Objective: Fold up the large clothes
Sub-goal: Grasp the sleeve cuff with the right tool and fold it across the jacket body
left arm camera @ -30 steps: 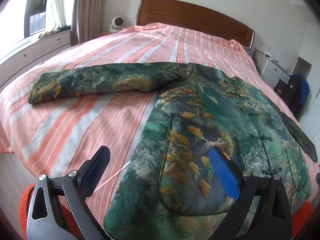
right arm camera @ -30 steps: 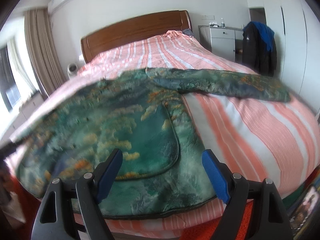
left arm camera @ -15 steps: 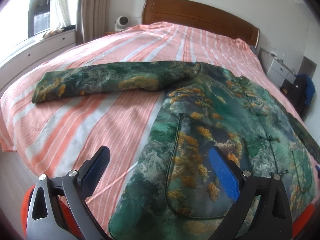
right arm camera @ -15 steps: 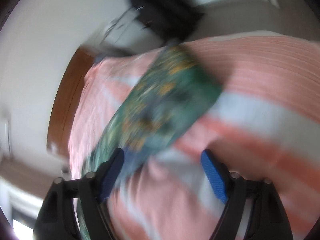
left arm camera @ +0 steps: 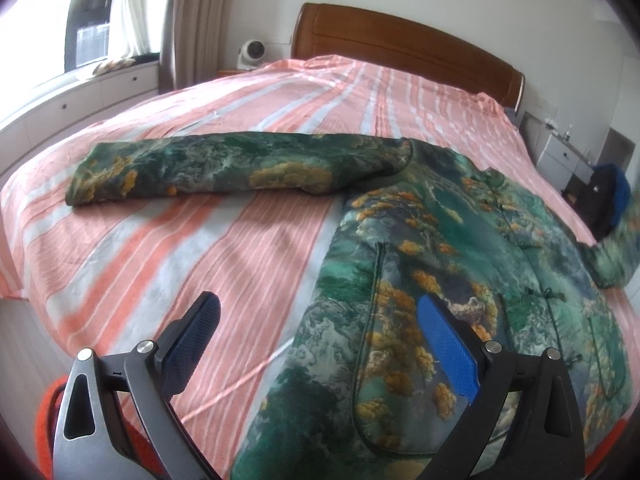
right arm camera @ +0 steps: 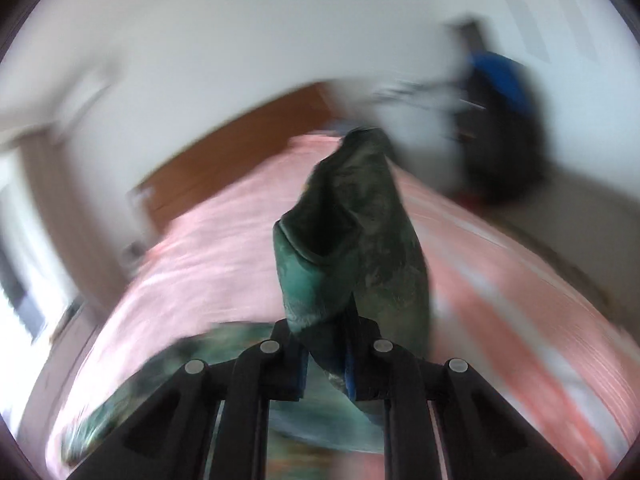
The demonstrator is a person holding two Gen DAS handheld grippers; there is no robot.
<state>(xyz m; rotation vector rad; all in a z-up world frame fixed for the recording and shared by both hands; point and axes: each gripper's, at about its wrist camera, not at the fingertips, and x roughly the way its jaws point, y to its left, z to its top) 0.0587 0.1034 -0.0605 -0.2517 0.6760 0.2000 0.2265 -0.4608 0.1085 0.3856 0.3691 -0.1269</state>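
Note:
A green jacket point(left arm camera: 440, 248) with orange and white landscape print lies face up on the striped bed point(left arm camera: 248, 248). One sleeve point(left arm camera: 224, 168) stretches out flat to the left. My left gripper point(left arm camera: 320, 344) is open and empty, hovering above the jacket's lower left edge. My right gripper point(right arm camera: 326, 356) is shut on the cuff of the other sleeve point(right arm camera: 352, 240) and holds it lifted above the bed. That lifted sleeve also shows at the right edge of the left wrist view point(left arm camera: 616, 252).
A wooden headboard point(left arm camera: 400, 52) stands at the far end of the bed. A white nightstand point(left arm camera: 560, 160) and a dark bag with blue point(left arm camera: 604, 200) are to the right. Window cabinets point(left arm camera: 80, 96) run along the left. The right wrist view is blurred by motion.
My right gripper swung to the right sleeve, shut on its cuff and lifted it off the bed. My left gripper stayed open and drifted slightly back along the jacket's left edge.

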